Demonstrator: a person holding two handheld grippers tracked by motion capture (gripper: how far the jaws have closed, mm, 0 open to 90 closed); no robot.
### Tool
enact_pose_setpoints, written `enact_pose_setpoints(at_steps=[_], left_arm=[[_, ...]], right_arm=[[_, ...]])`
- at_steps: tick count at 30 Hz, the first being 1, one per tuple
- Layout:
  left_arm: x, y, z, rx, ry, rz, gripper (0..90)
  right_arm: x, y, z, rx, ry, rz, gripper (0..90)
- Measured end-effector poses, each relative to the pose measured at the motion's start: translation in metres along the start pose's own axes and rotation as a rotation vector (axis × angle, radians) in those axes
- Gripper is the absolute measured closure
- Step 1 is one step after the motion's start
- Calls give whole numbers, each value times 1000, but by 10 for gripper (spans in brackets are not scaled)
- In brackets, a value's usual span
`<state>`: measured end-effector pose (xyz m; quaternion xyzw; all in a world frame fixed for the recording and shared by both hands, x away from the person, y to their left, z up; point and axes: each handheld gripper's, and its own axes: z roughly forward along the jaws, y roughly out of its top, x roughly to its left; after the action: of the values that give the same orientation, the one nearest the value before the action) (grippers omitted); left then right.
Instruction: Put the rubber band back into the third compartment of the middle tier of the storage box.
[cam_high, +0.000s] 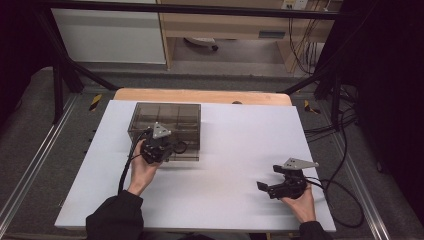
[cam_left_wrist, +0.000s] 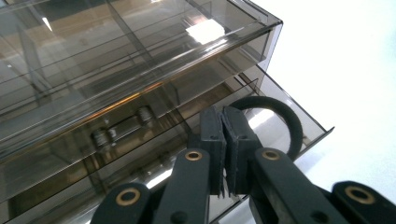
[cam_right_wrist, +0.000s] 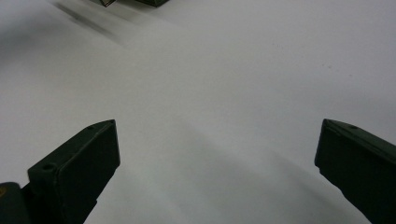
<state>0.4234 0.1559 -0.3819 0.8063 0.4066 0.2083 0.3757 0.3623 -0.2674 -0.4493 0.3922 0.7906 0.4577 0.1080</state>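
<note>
High view: a smoky plastic drawer box (cam_high: 167, 131) sat far left on the white table (cam_high: 235, 150); it looked light, stiff and slippery. The left gripper (cam_high: 159, 146) was at its near face, the right gripper (cam_high: 272, 186) well apart, near right.

Left gripper view: jaws pinched tight on a black ring (cam_left_wrist: 275, 116), probably soft, over the open drawer (cam_left_wrist: 299, 119).

Right gripper view: jaws wide apart, empty.
</note>
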Motion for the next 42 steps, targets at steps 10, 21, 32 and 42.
enact_pose_setpoints(at_steps=[10, 21, 32, 42], left_arm=[[-8, 2, 16, 19, -4, 0, 867], [-10, -1, 28, 51, -2, 2, 863], [-9, -2, 31, 61, -14, -9, 828], [-7, -1, 17, 27, -40, -16, 720]], right_arm=[[0, 0, 0, 1, 0, 0, 6], [0, 0, 0, 1, 0, -1, 6], [0, 0, 0, 0, 1, -1, 6], [0, 0, 0, -1, 1, 0, 6]])
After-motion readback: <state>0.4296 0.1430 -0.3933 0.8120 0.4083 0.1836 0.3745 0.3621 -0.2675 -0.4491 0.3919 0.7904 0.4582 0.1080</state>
